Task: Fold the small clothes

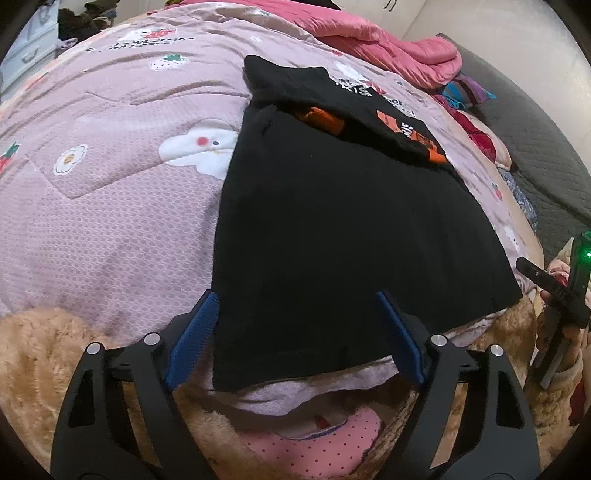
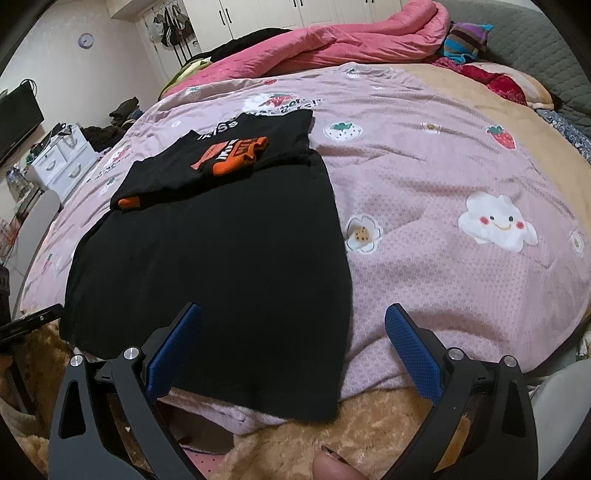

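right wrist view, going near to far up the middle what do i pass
right claw → black t-shirt → orange print → pink quilt cover → rumpled pink duvet → white wardrobe doors

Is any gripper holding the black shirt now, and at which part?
Nothing is held. Left gripper and right gripper are both open over the near hem of the black shirt.

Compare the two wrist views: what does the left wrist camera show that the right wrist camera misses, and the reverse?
Only the left wrist view shows the pink dotted fabric below the left gripper. Only the right wrist view shows the wall clock, white drawers and a screen. Both show the black T-shirt with orange print on the lilac bedspread, and open blue fingers.
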Tool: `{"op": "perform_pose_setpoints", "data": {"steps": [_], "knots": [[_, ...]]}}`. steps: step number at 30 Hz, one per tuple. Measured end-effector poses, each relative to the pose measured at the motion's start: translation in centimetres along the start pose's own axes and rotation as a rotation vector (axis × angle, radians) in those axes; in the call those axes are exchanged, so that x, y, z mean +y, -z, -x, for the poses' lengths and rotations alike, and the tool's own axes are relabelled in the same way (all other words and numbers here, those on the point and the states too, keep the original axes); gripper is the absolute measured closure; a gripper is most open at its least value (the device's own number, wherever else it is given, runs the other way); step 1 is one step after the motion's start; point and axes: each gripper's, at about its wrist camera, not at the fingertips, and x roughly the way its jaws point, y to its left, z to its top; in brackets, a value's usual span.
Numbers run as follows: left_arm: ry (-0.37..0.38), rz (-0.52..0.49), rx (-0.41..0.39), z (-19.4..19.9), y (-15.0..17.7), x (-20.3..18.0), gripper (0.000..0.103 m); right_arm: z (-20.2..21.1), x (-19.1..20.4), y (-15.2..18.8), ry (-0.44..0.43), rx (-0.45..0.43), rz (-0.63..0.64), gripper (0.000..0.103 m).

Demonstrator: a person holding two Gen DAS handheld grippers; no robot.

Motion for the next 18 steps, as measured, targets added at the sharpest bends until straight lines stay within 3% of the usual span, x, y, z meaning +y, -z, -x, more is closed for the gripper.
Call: {"op": "perform_pose_setpoints", "data": {"steps": [7, 13, 15, 16, 17, 18], "knots": [[-0.021, 0.013, 0.018, -1.1, 0.1, 0.1, 0.025, -0.2, 0.1, 0.8, -0.090, 0.078, 0.016, 0.004], [-0.040, 0.012, 0.029, -1.8, 0.1, 0.4, 0.021, -1.3, 0.7, 1.5, -0.069, 0.157, 0.066, 0.005], [-0.039, 0.014, 0.034, -2.0, 0.2, 0.5, 0.021, -1.6, 0.9, 1.6, -0.054, 0.169, 0.084, 0.019], [-0.042, 0.009, 0.033, -2.1, 0.2, 0.4, 0.021, -1.7, 0.9, 1.7, -0.048, 0.175, 0.093, 0.035], [-0.045, 0.005, 0.034, -2.1, 0.2, 0.4, 0.020, -1.7, 1.0, 1.8, -0.040, 0.171, 0.099, 0.040], [-0.046, 0.004, 0.034, -2.2, 0.2, 0.4, 0.020, -1.7, 1.1, 1.9, -0.037, 0.164, 0.108, 0.053]]}}
